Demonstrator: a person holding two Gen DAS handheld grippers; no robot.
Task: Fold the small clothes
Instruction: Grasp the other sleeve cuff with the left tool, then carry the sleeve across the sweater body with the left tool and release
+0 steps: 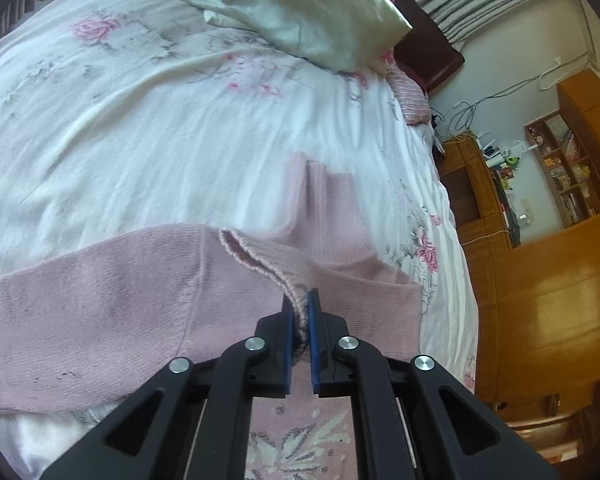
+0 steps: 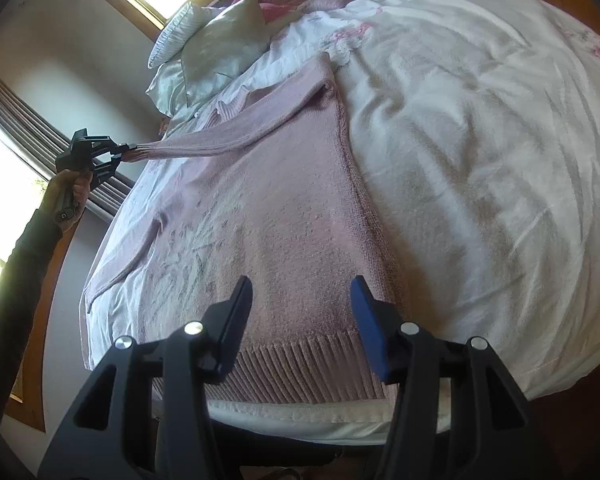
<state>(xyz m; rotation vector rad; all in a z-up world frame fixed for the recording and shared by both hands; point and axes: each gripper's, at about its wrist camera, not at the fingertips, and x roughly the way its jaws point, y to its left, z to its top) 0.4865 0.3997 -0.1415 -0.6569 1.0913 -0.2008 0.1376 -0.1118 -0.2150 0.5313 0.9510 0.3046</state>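
Note:
A pink knitted sweater [image 2: 300,240] lies flat on the white floral bedspread [image 2: 480,160], its ribbed hem toward the bed's near edge. My left gripper [image 1: 301,304] is shut on the cuff of one sleeve [image 1: 260,256], which it holds stretched across the sweater's body. The right wrist view shows the same gripper [image 2: 126,152] in a person's hand, pulling that sleeve [image 2: 228,136] taut and clear of the bed. My right gripper [image 2: 300,300] hovers open just above the hem [image 2: 300,372], with nothing between its fingers.
Silvery pillows [image 1: 300,8] lie at the head of the bed. A wooden cabinet and shelves [image 1: 548,264] stand beyond one side. Windows with curtains [image 2: 40,132] are on the other. The person's dark sleeve [image 2: 16,280] reaches in at the left.

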